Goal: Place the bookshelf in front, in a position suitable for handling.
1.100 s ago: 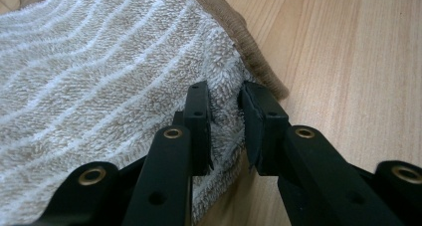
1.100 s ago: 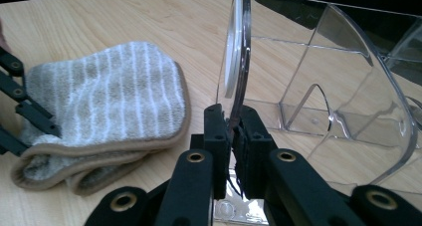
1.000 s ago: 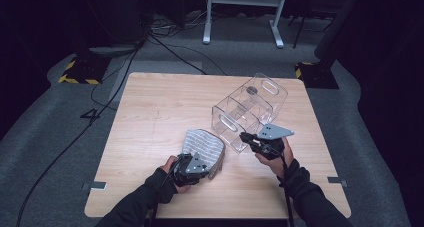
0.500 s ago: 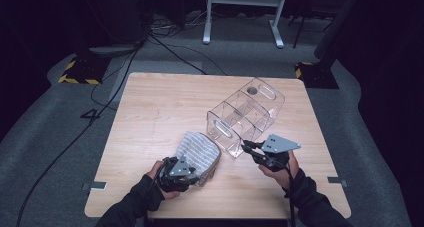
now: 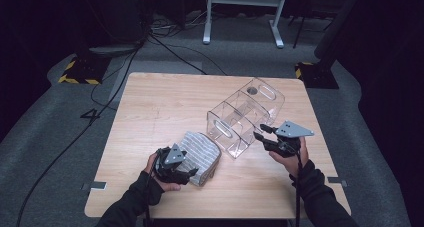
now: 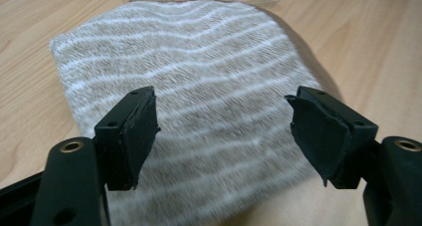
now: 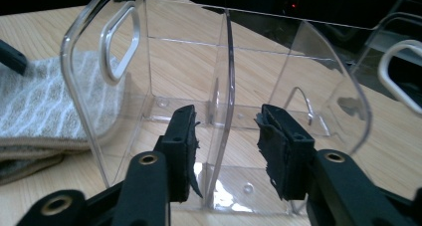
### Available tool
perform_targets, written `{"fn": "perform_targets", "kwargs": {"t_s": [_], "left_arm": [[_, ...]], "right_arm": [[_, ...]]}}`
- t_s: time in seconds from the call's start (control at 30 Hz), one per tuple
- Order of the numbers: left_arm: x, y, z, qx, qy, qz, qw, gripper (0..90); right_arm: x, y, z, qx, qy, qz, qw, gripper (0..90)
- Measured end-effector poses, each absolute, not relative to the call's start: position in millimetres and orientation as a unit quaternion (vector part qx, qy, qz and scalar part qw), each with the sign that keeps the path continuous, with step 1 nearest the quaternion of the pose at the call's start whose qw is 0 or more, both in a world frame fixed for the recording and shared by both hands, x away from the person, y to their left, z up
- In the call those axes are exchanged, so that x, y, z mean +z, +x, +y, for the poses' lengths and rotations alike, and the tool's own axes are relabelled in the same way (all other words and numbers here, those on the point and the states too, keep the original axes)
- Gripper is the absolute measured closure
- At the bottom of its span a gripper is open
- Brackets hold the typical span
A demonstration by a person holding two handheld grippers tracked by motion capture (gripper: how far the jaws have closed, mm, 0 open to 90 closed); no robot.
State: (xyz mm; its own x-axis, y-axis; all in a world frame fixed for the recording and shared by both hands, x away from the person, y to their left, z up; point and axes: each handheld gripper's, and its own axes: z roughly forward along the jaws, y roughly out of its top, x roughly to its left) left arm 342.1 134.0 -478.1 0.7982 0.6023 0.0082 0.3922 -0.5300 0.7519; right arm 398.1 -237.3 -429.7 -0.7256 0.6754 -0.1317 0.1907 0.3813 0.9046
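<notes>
dark grey carpet runs round our pale wooden table (image 5: 165, 107), with black cables and the white legs of a stand (image 5: 240, 17) lying off toward twelve o'clock.

both pairs of jaws have just been opening. a second ago our left gripper (image 5: 186, 173) was closed on the folded grey towel with thin white stripes (image 5: 200, 154); its jaws now stand wide apart above the cloth, gripping nothing, and the left gripper view shows the towel lying flat beneath and between the pads (image 6: 132, 136). our right gripper (image 5: 260, 136) was closed on the near edge of the clear plastic divided organiser bin with oval handle cut-outs (image 5: 245, 114); its jaws now stand partly apart either side of one clear divider wall, and as far as we can see they are not pressing it. the bin has also slid slightly toward seven o'clock.

we take it both things have just been let go: the towel lies at seven o'clock of the bin, its edge just beside the bin's near end wall.

nothing else sits on the tabletop. the divider between our right jaws would catch them unless they back off first.
</notes>
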Motion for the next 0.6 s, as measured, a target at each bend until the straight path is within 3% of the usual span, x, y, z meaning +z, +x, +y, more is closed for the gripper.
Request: {"fn": "perform_targets", "kwargs": {"t_s": [0.4, 0.6], "left_arm": [[-491, 349, 115, 0.125, 0.886, 0.274, 0.353, 17.9], [-495, 346, 111, 0.125, 0.887, 0.276, 0.348, 17.8]], "right_arm": [[-450, 420, -219, 0.464, 0.284, 0.814, 0.202, 53.7], [-451, 416, -214, 0.464, 0.279, 0.816, 0.203, 59.2]]}}
